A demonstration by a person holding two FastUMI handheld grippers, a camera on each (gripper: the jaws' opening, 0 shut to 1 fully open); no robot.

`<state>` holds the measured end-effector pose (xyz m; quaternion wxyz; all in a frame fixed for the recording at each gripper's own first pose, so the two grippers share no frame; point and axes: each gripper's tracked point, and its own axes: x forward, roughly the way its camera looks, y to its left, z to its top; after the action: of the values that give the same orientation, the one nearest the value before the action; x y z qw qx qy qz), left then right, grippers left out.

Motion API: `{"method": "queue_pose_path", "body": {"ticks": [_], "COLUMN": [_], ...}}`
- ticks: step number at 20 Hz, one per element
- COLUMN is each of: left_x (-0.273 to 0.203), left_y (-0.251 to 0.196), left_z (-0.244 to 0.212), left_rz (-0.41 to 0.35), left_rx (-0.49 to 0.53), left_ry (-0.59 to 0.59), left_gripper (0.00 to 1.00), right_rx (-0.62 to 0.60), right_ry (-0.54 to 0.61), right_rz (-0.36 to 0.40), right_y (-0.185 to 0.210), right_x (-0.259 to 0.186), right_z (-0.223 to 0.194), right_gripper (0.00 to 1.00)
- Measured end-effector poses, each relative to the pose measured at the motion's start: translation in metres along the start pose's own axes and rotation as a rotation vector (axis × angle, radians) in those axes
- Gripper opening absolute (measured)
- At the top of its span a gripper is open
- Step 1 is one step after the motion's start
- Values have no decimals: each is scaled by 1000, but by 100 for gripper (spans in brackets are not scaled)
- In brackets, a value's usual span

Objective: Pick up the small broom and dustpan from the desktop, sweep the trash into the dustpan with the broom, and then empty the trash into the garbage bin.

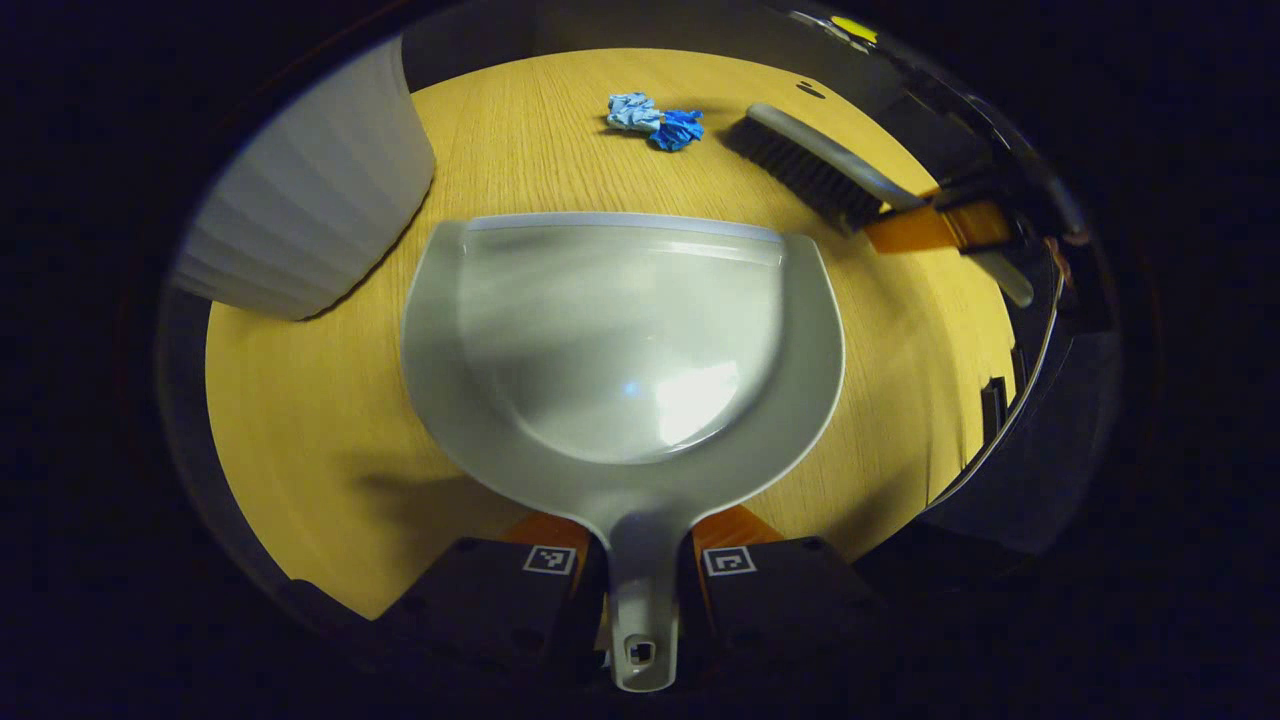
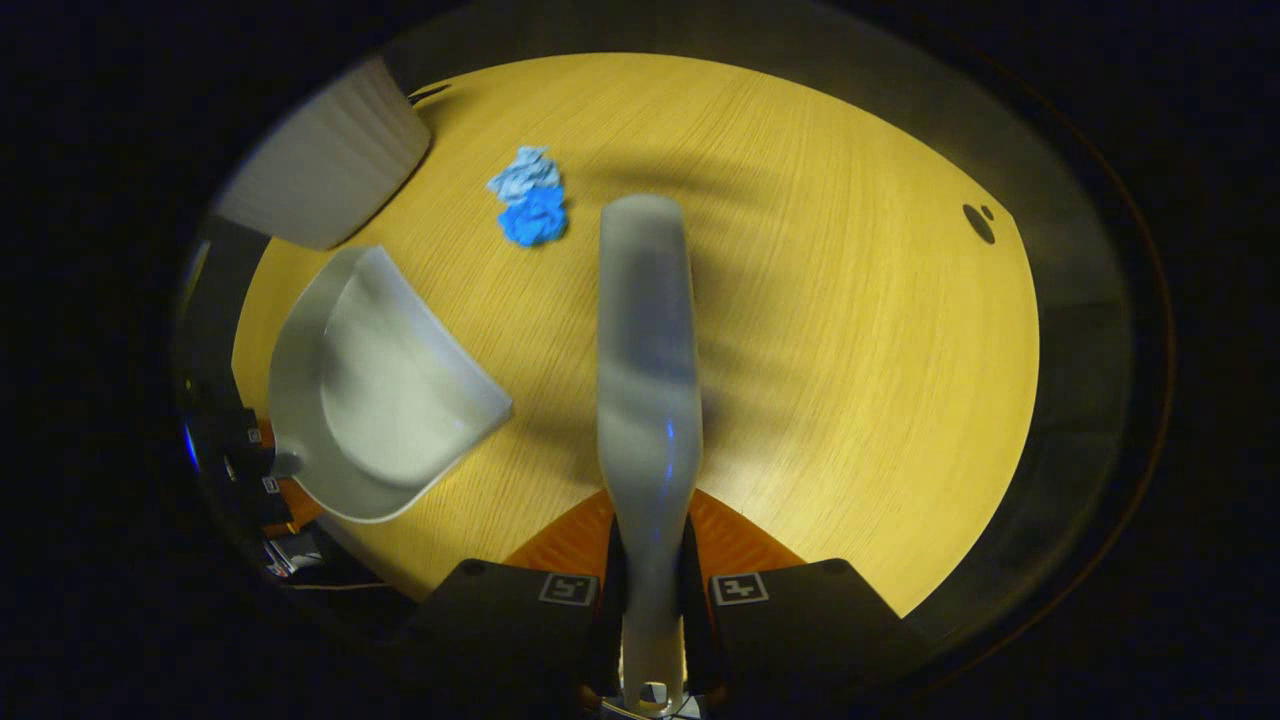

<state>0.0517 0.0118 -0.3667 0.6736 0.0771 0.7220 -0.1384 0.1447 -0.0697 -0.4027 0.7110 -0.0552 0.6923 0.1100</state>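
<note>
Dustpan handle clamped, left view; broom clamped, right.

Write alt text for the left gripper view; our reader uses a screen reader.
The left gripper holds a grey dustpan by its handle over a wooden desktop. Beyond lie crumpled blue trash, a broom and a white garbage bin.

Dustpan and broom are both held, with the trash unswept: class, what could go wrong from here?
1. The crumpled blue trash looks light, so a fast broom stroke might flick it past the dustpan.
2. The garbage bin stands beside the dustpan, so a wide swing could knock it.
</note>
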Motion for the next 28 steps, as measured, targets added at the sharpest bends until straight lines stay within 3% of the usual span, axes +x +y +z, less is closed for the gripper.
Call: {"method": "queue_pose_path", "body": {"ticks": [5, 9, 11, 12, 13, 17, 19, 25, 27, 28], "left_x": [-2, -3, -2, -4, -4, -4, -4, -4, -4, -4], "left_y": [13, 18, 19, 20, 20, 22, 21, 20, 21, 20], "left_z": [4, 5, 5, 6, 7, 7, 8, 13, 10, 10], "left_rz": [25, 31, 34, 34, 33, 11, 3, -38, -44, -50], "left_rx": [59, 91, 100, 107, 114, 140, 140, 134, 125, 116], "left_ry": [54, 79, 90, 86, 82, 52, 40, -41, -56, -62], "left_gripper": [30, 30, 30, 30, 31, 31, 31, 30, 30, 31], "right_rx": [-169, -356, -431, -448, -471, -608, -627, -581, -529, -516], "right_ry": [-41, -78, -55, -50, -42, 36, 51, 142, 148, 132], "right_rz": [-98, -143, -138, -124, -104, -45, 21, 280, 335, 326], "right_y": [-40, -38, -28, -20, -12, 22, 48, 99, 102, 96], "right_x": [10, 26, 32, 35, 37, 30, 28, 16, 10, 9], "right_z": [85, 139, 145, 145, 141, 107, 87, 21, 30, 39], "right_gripper": [27, 27, 27, 32, 27, 28, 28, 28, 28, 28]}}
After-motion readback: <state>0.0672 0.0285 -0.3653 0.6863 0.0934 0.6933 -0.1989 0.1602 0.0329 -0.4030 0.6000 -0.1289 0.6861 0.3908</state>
